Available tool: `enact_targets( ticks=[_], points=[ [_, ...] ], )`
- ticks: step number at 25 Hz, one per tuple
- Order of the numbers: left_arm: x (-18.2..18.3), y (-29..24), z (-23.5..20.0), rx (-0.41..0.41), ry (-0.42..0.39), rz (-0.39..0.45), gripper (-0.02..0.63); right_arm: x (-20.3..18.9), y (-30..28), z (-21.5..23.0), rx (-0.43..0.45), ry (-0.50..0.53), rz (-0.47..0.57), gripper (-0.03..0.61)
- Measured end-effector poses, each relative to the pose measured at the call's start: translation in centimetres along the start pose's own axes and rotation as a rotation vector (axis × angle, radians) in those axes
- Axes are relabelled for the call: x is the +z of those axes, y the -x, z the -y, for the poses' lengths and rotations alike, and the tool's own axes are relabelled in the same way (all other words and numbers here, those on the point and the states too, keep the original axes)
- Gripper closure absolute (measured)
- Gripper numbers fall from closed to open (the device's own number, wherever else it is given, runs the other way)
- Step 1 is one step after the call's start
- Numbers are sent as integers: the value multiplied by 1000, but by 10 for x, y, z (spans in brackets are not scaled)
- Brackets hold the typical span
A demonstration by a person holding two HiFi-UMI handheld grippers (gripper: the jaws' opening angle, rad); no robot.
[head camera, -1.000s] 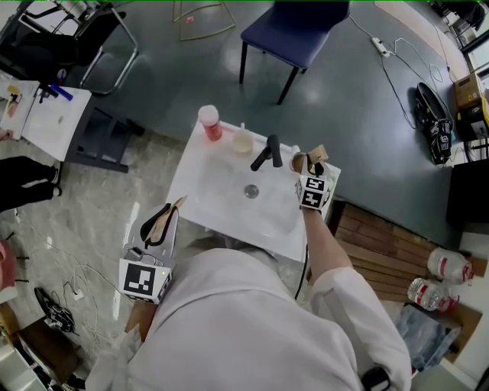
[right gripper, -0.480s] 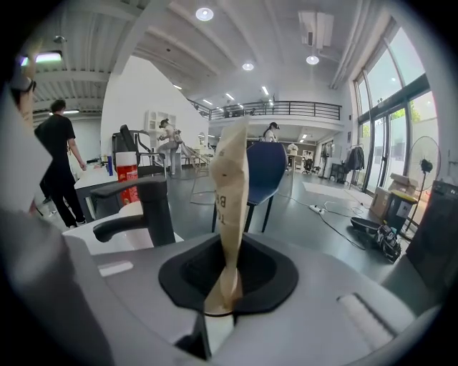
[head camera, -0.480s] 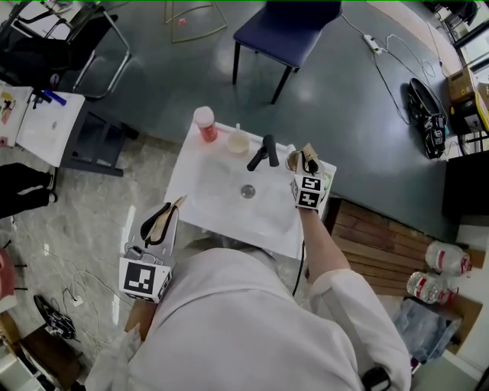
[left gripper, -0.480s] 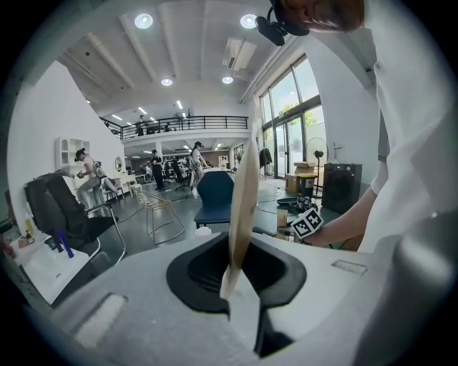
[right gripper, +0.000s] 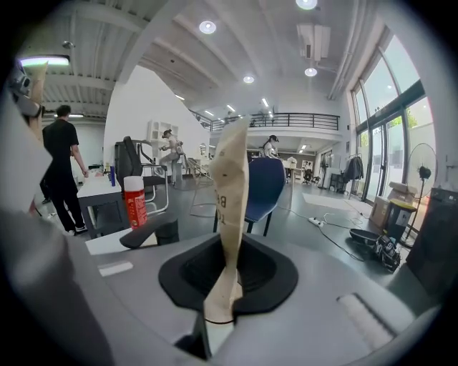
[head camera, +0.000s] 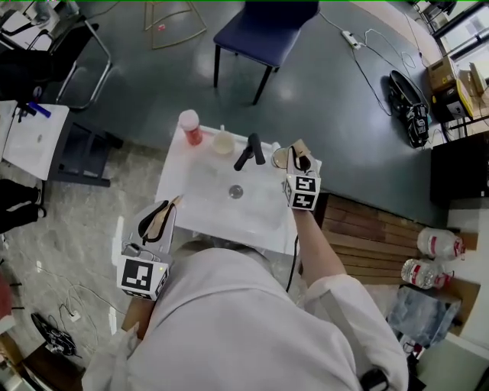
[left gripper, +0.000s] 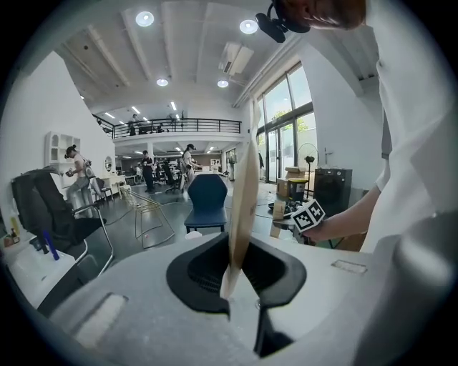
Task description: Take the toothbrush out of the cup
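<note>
A pale cup (head camera: 280,157) stands at the sink's back right corner, beside the black faucet (head camera: 248,151). My right gripper (head camera: 299,154) hangs just above and right of the cup. Its jaws have just been closing. In the right gripper view its tan pads (right gripper: 230,214) press together, and a slim white piece, apparently the toothbrush handle (right gripper: 215,336), shows low between them. The brush head is hidden. My left gripper (head camera: 159,220) is held off the sink's left edge, with its pads (left gripper: 242,193) together and nothing in them.
The white sink (head camera: 199,200) also bears a red can with a white cap (head camera: 189,126) and a small beige cup (head camera: 222,143) along its back edge. A blue chair (head camera: 263,23) stands behind it. Wooden boards (head camera: 367,237) and bottles (head camera: 439,244) lie to the right.
My right gripper has come up off the cup, so the cup's rim now shows to its left. The left gripper has stayed where it was.
</note>
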State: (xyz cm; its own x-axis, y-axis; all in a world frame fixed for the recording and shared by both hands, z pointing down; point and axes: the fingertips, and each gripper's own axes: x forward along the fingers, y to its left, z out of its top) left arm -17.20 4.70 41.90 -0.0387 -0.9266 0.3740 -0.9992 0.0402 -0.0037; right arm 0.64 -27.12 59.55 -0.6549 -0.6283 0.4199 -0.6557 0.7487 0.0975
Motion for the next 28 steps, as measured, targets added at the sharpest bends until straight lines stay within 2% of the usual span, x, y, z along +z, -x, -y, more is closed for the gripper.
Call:
enact_targets(
  ticks=[12,28],
  points=[
    [8,-18,8,-100,-12,42,566,58,63,-5,-12,30,87,551],
    [20,-45,24,-206,-44,77,566,110,145,-19,-27,38,174,551]
  ],
)
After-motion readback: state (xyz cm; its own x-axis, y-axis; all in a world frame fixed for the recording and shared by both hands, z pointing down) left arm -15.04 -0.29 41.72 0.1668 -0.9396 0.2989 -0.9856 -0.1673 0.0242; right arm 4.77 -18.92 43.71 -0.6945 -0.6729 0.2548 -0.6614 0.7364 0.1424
